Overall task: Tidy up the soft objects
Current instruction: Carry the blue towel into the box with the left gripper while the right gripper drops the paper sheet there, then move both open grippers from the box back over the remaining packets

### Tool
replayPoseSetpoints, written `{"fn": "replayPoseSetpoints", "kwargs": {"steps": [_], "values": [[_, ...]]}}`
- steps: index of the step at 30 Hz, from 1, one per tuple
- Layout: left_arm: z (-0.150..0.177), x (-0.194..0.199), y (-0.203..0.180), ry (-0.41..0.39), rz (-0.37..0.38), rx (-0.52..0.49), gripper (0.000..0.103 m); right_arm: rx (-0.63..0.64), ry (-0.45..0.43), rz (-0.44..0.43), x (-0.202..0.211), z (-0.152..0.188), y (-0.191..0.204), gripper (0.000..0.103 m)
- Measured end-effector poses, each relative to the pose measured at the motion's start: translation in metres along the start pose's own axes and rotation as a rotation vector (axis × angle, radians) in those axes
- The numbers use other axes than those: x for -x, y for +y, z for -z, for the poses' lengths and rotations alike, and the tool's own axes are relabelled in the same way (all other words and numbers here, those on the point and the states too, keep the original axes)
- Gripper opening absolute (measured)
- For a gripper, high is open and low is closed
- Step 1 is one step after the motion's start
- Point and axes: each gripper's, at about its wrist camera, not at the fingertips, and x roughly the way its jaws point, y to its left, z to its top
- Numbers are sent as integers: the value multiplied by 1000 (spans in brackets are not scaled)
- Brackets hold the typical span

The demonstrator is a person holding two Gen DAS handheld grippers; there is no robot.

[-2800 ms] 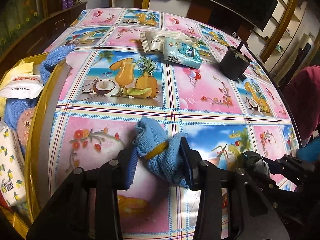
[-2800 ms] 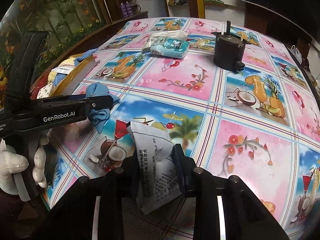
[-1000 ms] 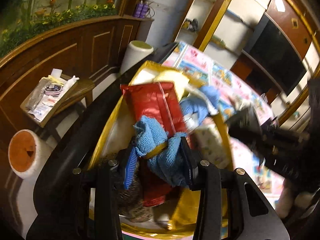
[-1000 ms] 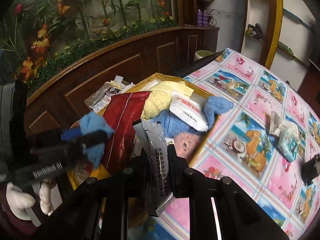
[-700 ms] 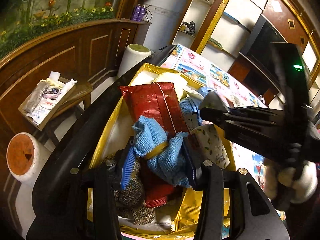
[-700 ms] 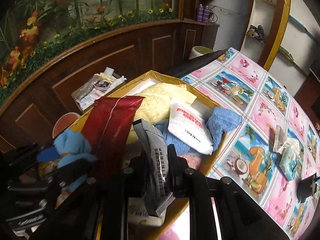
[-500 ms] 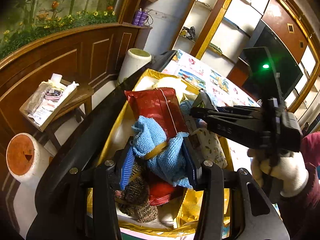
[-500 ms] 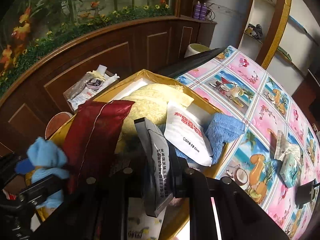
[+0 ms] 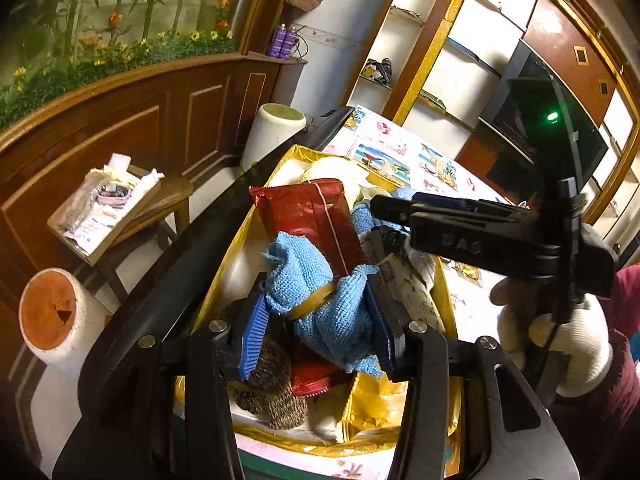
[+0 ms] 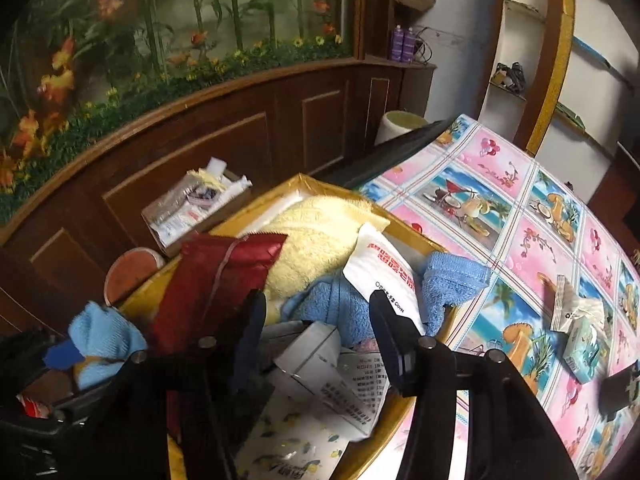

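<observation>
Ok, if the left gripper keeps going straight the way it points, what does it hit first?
Probably the red foil pouch lying in the gold box, just beyond the held blue cloth; depth is uncertain.

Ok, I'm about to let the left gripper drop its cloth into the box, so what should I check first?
1. Left gripper shut on the blue cloth: ok.
2. Cloth is over the gold box, not over the table: ok.
3. Right gripper open with nothing between its fingers; the white printed packet lies in the box: ok.
4. Right gripper out of the drop path: it hangs over the box just beyond the cloth: cannot tell.
5. Room for the cloth: the box is piled high with the red pouch, towels and packets, so it may sit on top: cannot tell.
</observation>
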Motion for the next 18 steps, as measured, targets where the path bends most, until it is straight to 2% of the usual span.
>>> {"fn": "replayPoseSetpoints", "kwargs": {"steps": [3, 7, 10, 14, 18], "values": [[1, 8, -8, -20, -31, -24, 50, -31, -45, -39, 19, 3, -1, 54], [3, 20, -21, -67, -112, -64, 52, -76, -88, -70, 43, 13, -7, 54], [5, 29, -31, -106, -173, -90, 67, -115, -98, -89, 56, 28, -14, 54], [8, 38, -46, -147, -231, -128, 68, -157, -92, -95, 67, 50, -25, 54], [12, 43, -60, -141, -234, -160, 68, -203, -86, -98, 76, 70, -38, 54]]}}
